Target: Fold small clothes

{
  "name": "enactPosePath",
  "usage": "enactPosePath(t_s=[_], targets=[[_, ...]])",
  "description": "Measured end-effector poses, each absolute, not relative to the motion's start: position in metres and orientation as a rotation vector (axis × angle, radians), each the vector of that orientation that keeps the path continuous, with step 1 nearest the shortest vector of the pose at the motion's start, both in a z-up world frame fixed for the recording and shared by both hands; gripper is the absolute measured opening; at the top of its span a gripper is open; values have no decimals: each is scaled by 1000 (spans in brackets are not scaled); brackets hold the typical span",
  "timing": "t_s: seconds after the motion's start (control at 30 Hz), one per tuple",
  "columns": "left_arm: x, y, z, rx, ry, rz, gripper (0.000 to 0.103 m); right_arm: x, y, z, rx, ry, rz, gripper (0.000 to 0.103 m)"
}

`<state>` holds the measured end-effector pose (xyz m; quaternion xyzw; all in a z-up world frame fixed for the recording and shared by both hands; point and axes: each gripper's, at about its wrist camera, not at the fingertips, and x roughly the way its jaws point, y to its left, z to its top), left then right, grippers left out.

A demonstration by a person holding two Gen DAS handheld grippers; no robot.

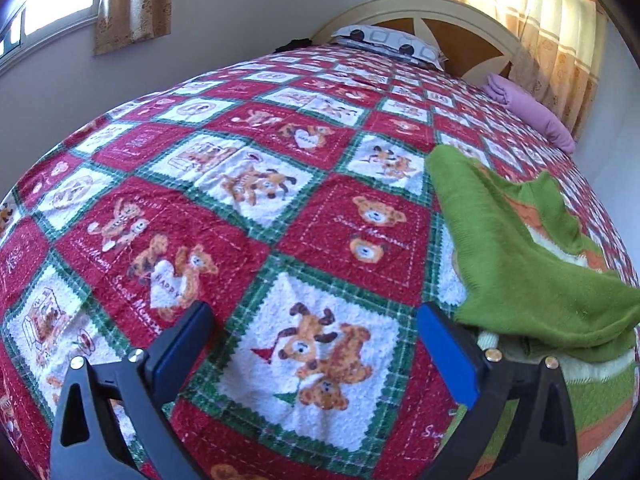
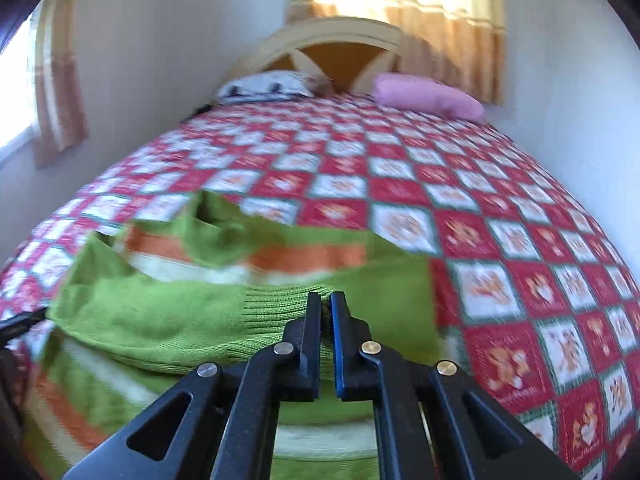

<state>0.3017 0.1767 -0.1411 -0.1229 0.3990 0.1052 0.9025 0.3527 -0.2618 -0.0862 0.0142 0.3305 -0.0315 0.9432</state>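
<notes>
A small green knit sweater with orange and cream stripes [image 1: 520, 260] lies on the bed at the right of the left wrist view, one part folded over on itself. My left gripper [image 1: 316, 312] hangs open over the bare quilt just left of the sweater, nothing between its fingers. In the right wrist view, which is blurred by motion, the sweater [image 2: 180, 320] fills the lower left. My right gripper [image 2: 326, 300] is shut, its tips pinching the sweater's ribbed green edge, which is raised off the striped part below.
The bed is covered by a red, white and green teddy-bear quilt [image 1: 240, 200]. At its head are a patterned pillow [image 1: 392, 44], a pink bundle [image 1: 536, 116] and a wooden headboard [image 2: 336, 56]. Walls and curtains border both sides.
</notes>
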Motion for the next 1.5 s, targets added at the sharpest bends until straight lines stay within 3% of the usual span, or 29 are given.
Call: enactPosePath(t_s=[0.1, 0.33, 0.47, 0.5, 0.57, 0.6, 0.63, 0.77, 0.93, 0.97, 1.03, 1.43, 1.47, 1.5], targets=[[301, 176, -139, -254, 815, 212, 103, 359, -276, -113, 56, 773, -31, 5], [302, 162, -112, -234, 772, 197, 103, 360, -282, -123, 95, 795, -2, 5], [324, 125, -97, -88, 759, 153, 103, 361, -285, -131, 118, 811, 10, 5], [332, 116, -100, -36, 763, 167, 103, 360, -286, -133, 129, 806, 11, 9], [348, 107, -111, 50, 797, 216, 103, 357, -289, -132, 141, 799, -4, 30], [353, 107, -118, 73, 816, 239, 103, 354, -292, -128, 156, 781, -17, 54], [356, 108, -123, 87, 834, 259, 103, 349, -295, -123, 167, 755, -28, 65], [356, 133, -137, 88, 898, 374, 103, 329, -296, -98, 159, 654, -37, 65], [349, 153, -144, -13, 910, 355, 103, 338, -277, -88, 146, 677, 90, 64], [349, 152, -144, -7, 901, 359, 103, 346, -274, -87, 149, 697, 124, 60], [347, 147, -144, 15, 884, 366, 103, 368, -268, -82, 158, 731, 176, 42], [344, 154, -145, -50, 880, 337, 103, 558, -218, -112, 103, 972, 219, 42], [344, 155, -145, -60, 881, 333, 103, 567, -212, -122, 85, 1022, 239, 38], [344, 156, -145, -69, 882, 329, 103, 570, -203, -130, 5, 1031, 186, 18]])
